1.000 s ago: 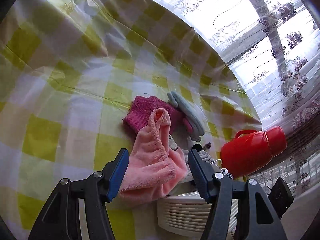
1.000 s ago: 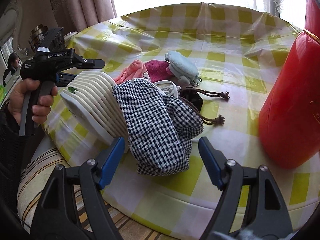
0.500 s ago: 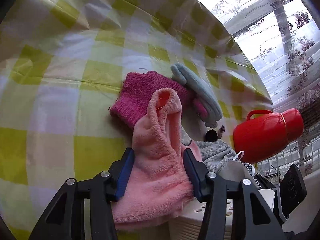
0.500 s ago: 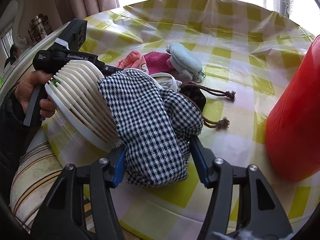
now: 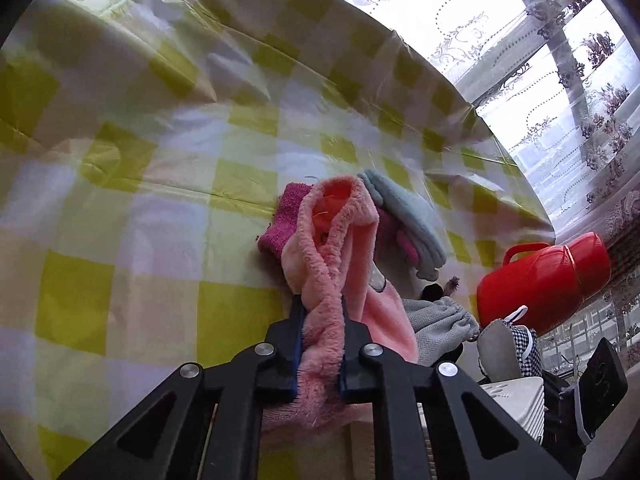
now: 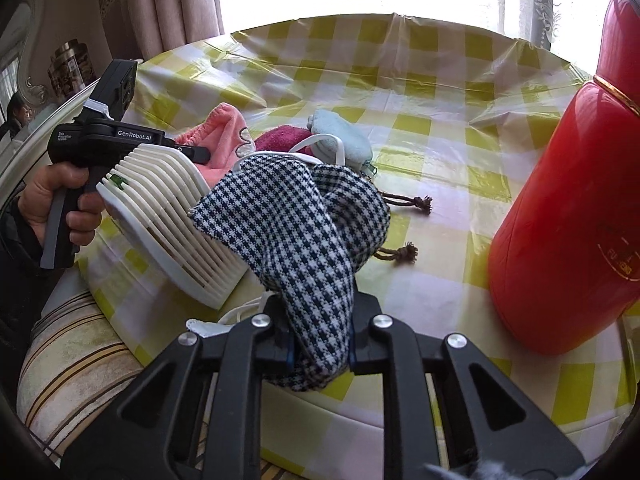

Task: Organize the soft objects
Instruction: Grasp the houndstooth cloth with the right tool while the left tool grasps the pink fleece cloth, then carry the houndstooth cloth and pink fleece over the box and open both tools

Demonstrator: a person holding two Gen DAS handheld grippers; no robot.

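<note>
Your left gripper (image 5: 320,344) has its jaws closing on the pink fleece cloth (image 5: 340,264), the pile already bunched and pinched between the pads. Your right gripper (image 6: 320,344) is doing the same to the checked cloth (image 6: 288,216): jaws closing, fabric squeezed between them and hanging out below.

Each cloth runs straight out ahead of its own jaws, long axis pointing away from you across the table. The pink one rises from the left pads and loops over at its far end – that end lies against the dark pink knit piece (image 5: 286,220) and the pale blue mitten (image 5: 412,224). The checked one climbs from the right pads and drapes over the rim of the white slatted basket (image 6: 168,216), which is tipped on its side between your two hands. So the move ahead, as I read it, turns on drawing each piece back along its own length. The checked cloth is the one more likely to snag, since it lies on the basket rim.

A brown drawstring pouch (image 6: 400,200) lies just beyond the checked cloth, cords trailing. A red thermos (image 6: 568,216) stands to your right, near but clear. Everything sits on a round table under a glossy yellow-and-white checked cover (image 6: 420,80) – creased and likely slippery. Lace curtains (image 5: 560,60) and a bright window lie behind.
</note>
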